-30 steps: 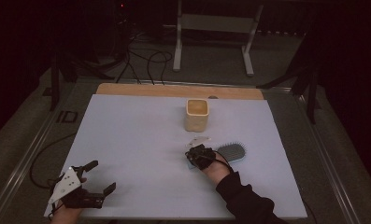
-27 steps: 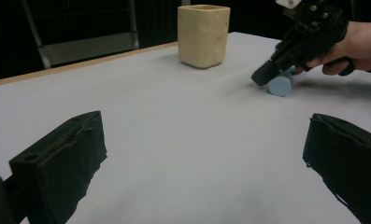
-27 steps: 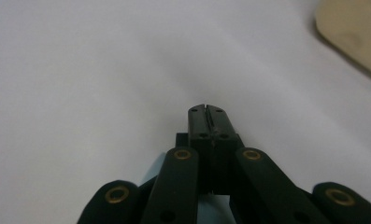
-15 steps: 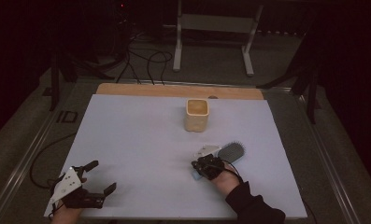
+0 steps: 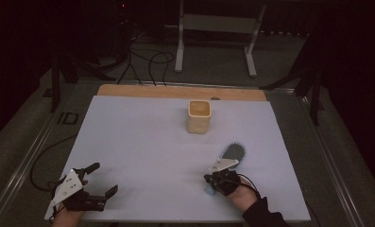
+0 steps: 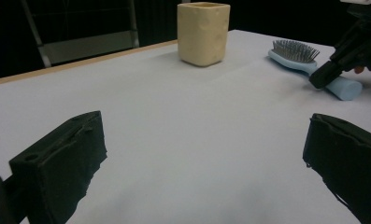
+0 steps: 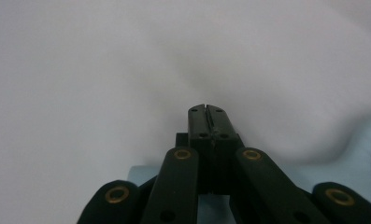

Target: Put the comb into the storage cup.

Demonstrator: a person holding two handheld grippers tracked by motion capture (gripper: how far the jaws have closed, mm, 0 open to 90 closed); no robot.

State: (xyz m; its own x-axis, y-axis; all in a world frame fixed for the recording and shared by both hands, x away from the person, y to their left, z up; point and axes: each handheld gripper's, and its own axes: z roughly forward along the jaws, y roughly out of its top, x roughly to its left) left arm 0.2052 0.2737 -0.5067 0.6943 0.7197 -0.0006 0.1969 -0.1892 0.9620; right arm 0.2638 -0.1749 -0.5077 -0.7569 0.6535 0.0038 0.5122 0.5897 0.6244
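On the white table (image 5: 142,142) a light blue hairbrush (image 5: 232,155) is lying bristles up, its paddle head pointing toward the far right and its handle end reaching back toward the person. The right gripper (image 5: 219,180) is sitting right over that handle; in the left gripper view its black tip (image 6: 324,77) is touching the handle near the rounded end (image 6: 346,88). In the right gripper view the two jaws are pressing flat against each other with no gap (nothing is showing between the pads), and a pale blue strip of the handle (image 7: 141,173) is passing beneath the linkage, so the jaws are closed and are not clamping the brush. A dark sleeve (image 5: 260,215) is coming in behind that hand.

The left gripper (image 5: 83,191) is resting at the near left corner of the table, well apart from the brush, its jaws standing wide open with bare table between them.

A beige square cup (image 5: 199,116) is standing upright toward the far middle of the table, beyond the brush and apart from it.
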